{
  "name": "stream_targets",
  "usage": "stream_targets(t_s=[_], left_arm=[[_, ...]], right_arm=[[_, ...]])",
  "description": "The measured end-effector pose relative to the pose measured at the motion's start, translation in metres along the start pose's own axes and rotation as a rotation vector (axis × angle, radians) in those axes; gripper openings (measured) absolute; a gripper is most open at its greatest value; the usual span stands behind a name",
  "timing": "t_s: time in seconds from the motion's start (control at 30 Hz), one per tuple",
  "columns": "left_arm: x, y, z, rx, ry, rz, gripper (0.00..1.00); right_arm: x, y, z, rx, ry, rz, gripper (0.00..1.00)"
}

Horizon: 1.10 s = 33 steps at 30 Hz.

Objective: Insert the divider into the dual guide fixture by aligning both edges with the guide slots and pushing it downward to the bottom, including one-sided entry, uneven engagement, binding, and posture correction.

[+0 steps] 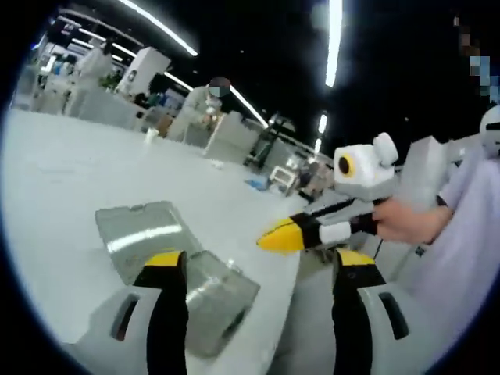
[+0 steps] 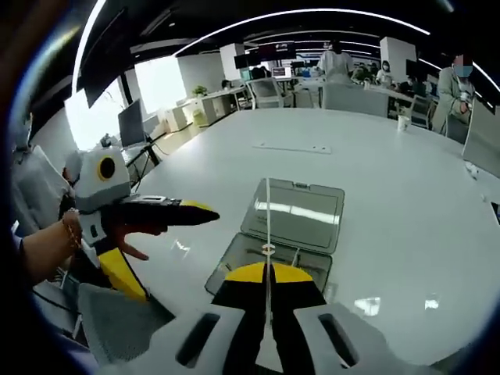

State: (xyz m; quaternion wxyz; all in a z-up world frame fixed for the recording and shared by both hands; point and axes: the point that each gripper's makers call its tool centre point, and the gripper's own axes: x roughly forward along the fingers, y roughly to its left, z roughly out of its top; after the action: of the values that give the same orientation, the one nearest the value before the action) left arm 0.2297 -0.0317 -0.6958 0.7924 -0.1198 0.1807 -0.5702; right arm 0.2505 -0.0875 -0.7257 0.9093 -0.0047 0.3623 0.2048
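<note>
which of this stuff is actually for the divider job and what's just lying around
For the job: thin clear divider sheet, clamped edge-on in the right gripper; clear plastic box-shaped guide fixture; clear flat panel next to it, probably part of the set.
Lying about: small white cup; pale flat strip, both farther off on the white table.

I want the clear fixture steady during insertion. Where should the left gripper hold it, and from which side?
Probably the rim wall of the fixture nearest the open left gripper, coming from above: the walls look thin and upright, so the jaws can straddle one. Avoid the middle, toward which the right gripper holds the divider edge-on.
</note>
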Motion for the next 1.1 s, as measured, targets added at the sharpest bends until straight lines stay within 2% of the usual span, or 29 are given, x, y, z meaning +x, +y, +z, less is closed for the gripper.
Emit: stream_targets(t_s=[0.1,0.2,0.27,0.37,0.5,0.6,0.73,0.9,1.1], left_arm=[[-0.012,0.002,-0.005,0.044,0.017,0.002,0.76],[-0.025,0.003,-0.005,0.078,0.003,-0.002,0.77],[-0.032,0.003,-0.003,0.105,-0.008,-0.004,0.78],[-0.044,0.002,-0.002,0.162,-0.011,-0.011,0.79],[-0.055,0.002,-0.005,0.214,0.000,-0.021,0.82],[-0.064,0.003,-0.008,0.238,0.010,-0.022,0.82],[-0.072,0.003,-0.008,0.249,0.003,-0.020,0.83],[-0.079,0.006,-0.010,0.247,-0.011,-0.007,0.83],[-0.082,0.010,-0.013,0.271,0.006,0.011,0.82]], right_arm=[[0.005,0.001,-0.001,0.055,0.038,-0.026,0.00],[0.010,0.004,-0.006,0.147,0.079,-0.037,0.00],[0.013,0.002,-0.008,0.166,0.104,-0.070,0.00],[0.019,0.008,-0.009,0.223,0.119,-0.070,0.00],[0.031,0.014,-0.016,0.250,0.159,-0.096,0.00],[0.040,0.018,-0.026,0.282,0.203,-0.120,0.00],[0.050,0.022,-0.031,0.337,0.229,-0.128,0.00],[0.057,0.025,-0.037,0.321,0.270,-0.156,0.00],[0.063,0.023,-0.038,0.324,0.307,-0.167,0.00]])
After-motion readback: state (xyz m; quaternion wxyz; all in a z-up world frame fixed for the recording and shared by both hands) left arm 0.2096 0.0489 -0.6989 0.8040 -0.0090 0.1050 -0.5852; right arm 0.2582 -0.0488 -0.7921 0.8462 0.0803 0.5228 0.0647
